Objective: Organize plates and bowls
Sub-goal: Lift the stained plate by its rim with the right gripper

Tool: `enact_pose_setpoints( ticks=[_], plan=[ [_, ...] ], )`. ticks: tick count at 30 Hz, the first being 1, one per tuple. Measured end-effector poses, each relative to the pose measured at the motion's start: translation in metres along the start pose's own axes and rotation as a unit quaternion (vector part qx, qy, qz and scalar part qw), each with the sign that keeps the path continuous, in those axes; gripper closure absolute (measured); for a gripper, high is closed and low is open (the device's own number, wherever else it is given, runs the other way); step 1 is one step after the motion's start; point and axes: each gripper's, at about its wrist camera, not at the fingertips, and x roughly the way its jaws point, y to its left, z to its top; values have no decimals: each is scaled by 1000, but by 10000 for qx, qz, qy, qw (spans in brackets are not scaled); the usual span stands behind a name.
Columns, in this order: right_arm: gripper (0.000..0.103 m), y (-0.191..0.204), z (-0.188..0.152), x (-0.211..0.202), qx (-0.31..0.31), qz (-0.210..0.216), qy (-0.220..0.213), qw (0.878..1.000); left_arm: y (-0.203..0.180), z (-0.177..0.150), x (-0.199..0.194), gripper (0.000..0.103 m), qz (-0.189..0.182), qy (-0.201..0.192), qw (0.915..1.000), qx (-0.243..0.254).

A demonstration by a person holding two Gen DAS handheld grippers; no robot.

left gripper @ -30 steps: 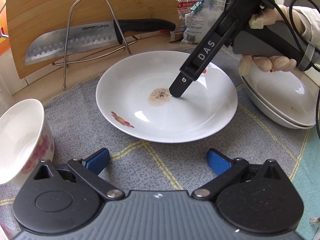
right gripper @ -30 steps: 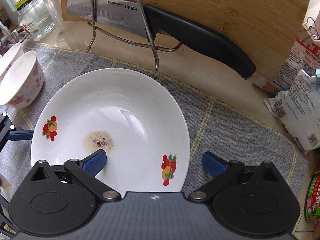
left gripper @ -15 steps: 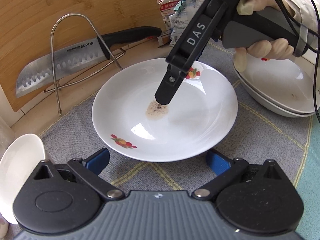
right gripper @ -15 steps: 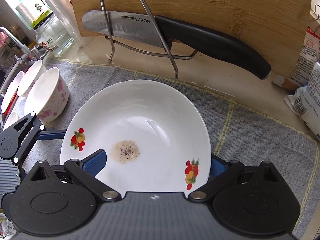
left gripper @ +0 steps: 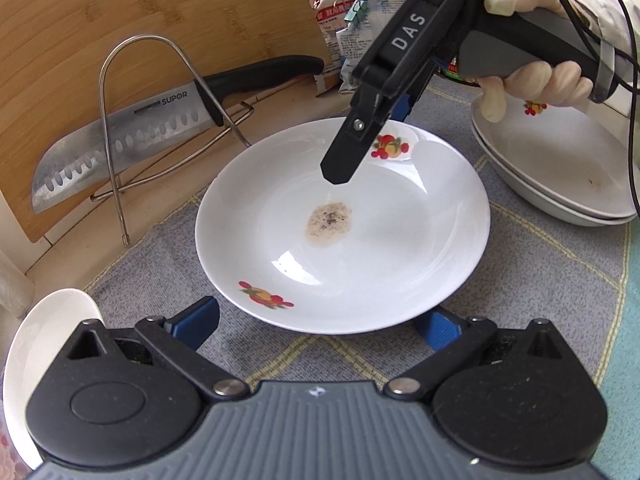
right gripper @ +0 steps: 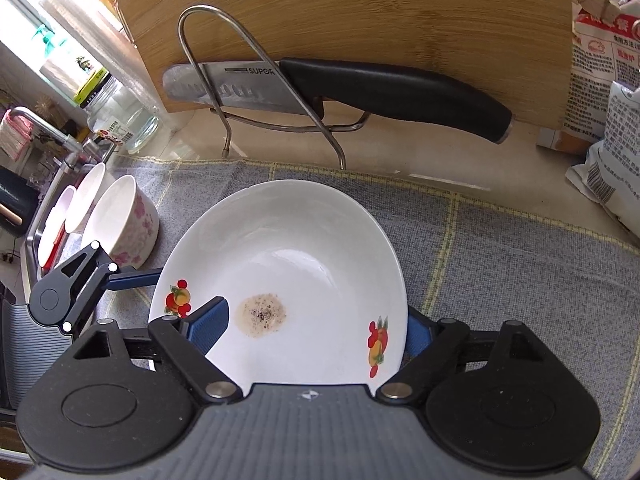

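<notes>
A white plate (left gripper: 400,240) with fruit prints and a brown stain sits tilted, its far rim raised off the grey mat. My right gripper (right gripper: 316,328) straddles that rim, one blue finger (right gripper: 208,320) inside the plate, the other (right gripper: 418,330) under it; it shows in the left wrist view (left gripper: 376,116) too. The plate fills the right wrist view (right gripper: 300,248). My left gripper (left gripper: 320,322) is open, its fingers at the plate's near rim, one tip tucked under it. Two stacked plates (left gripper: 560,176) sit to the right. A floral bowl (right gripper: 124,224) stands to the left.
A wire rack (left gripper: 160,128) holds a black-handled knife (left gripper: 132,136) against a wooden cutting board (left gripper: 140,20). Food packets (left gripper: 360,36) lie behind the plate. More white bowls (right gripper: 80,204) and a glass jar (right gripper: 116,116) stand by the sink at left.
The right gripper has slid over the plate's far rim and tipped that edge up. The left gripper has moved in to the plate's near rim.
</notes>
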Motion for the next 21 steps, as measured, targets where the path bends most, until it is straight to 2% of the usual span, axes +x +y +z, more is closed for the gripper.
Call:
enact_pose_setpoints(
  ticks=[6, 12, 18, 21],
  plan=[
    [21, -14, 6, -1, 266, 344, 153, 9989, -1, 1, -1, 1, -31, -27, 9998, 182],
    [24, -26, 13, 0, 584, 620, 383, 9956, 1, 3, -1, 1, -128, 27, 9995, 280],
    [27, -34, 20, 1, 831, 739, 611, 9919, 4, 5, 2, 1, -230, 67, 9993, 290],
    [28, -32, 21, 1, 747, 700, 708, 9922, 5, 5, 3, 1, -261, 61, 9992, 286]
  ],
)
